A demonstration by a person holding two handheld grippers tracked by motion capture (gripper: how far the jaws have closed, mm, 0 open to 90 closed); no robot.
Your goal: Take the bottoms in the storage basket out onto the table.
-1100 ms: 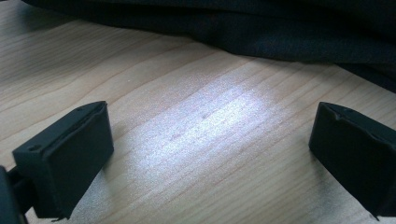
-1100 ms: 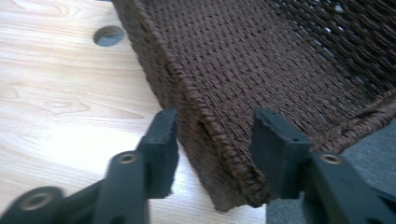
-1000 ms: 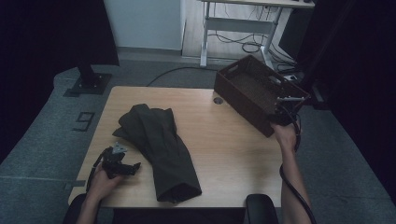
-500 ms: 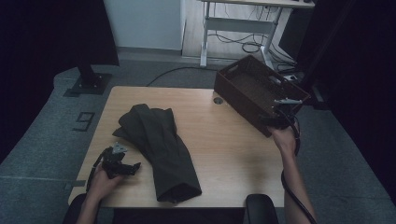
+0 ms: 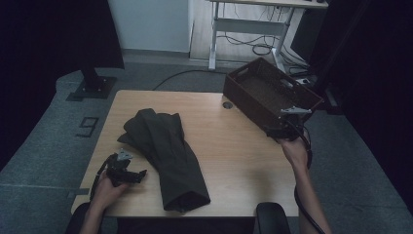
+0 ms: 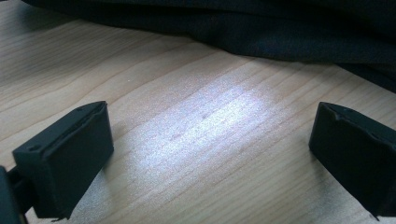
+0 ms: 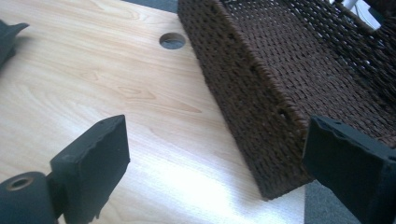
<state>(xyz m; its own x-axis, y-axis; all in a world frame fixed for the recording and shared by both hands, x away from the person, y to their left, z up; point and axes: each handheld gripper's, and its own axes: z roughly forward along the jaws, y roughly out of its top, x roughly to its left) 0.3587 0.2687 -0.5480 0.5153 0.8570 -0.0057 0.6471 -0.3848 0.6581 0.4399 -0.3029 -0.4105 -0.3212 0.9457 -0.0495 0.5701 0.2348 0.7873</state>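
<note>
- At the near edge of the surface (image 5: 229,146), around seven o'clock, the left gripper (image 5: 127,174) rests low in the person's hand with its jaws spread wide and nothing between them. In the left gripper view they frame bare wood, with the hem of the dark garment (image 6: 289,32) just beyond. It looks parked there, ready for the cloth.
- Next out, from about six o'clock towards ten, the dark garment (image 5: 165,151) lies folded in a long strip, flat and untouched by either gripper. Laid out this way, it seems to be waiting to go into the basket.
- Farther off, at about three o'clock, the right gripper (image 5: 287,127) sits at the basket's near corner. Its jaws have just been opening and now stand spread, with the wicker corner (image 7: 261,116) between them but not pinched, so the grip appears released.
- Farthest, near two o'clock, the brown wicker basket (image 5: 272,95) sits empty, overhanging the surface's right edge, probably just set within reach.
</note>
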